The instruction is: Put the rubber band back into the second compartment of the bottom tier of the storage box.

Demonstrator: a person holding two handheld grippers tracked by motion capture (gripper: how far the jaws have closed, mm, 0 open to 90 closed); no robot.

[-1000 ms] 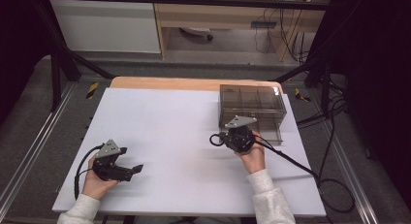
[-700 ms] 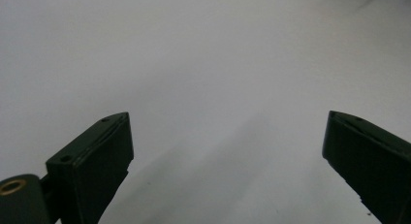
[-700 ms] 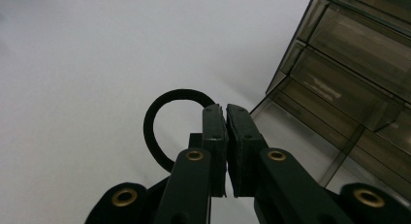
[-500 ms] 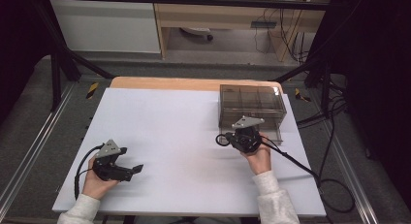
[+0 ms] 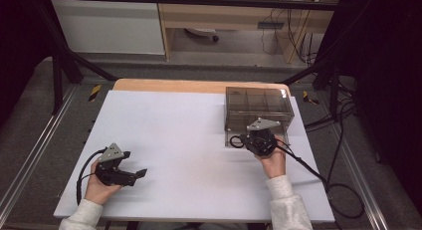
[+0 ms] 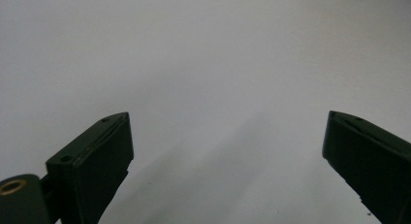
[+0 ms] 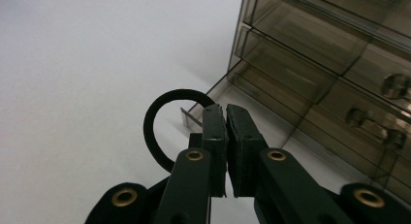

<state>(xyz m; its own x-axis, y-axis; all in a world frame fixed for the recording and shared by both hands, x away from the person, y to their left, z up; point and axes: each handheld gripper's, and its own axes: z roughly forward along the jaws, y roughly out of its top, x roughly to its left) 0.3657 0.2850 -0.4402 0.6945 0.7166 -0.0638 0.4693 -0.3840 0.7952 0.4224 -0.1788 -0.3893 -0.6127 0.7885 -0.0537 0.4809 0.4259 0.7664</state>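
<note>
The right gripper [image 7: 225, 112] is pinching a thin black ring [image 7: 157, 132] — its jaws are squeezed almost together with the ring's band caught between them. The rest of the ring is sticking out to one side of the jaws. In the high view the ring [image 5: 236, 141] is hanging just beside the front of a smoky see-through drawer box [image 5: 259, 108], which is sitting near the far right corner of the white table [image 5: 189, 140].

The ring is looking light and thin. I think it is bendy, like rubber, so it may wobble or twist when it is carried. It is so thin that it could slip out of the jaws. The best place to hold it is right across the band, the way the jaws are holding it now, and not too near the tips.

The drawer box has several small drawers with round knobs [image 7: 395, 86]. The bottom drawer [image 7: 252, 112] is pulled out a little toward the gripper, and the part of it I can see is looking empty. What is lying in the other drawers I cannot tell — the plastic is too dark.

The left gripper [image 5: 130, 171] is resting near the front left corner of the table. Its jaws are standing wide apart with nothing between them.
</note>
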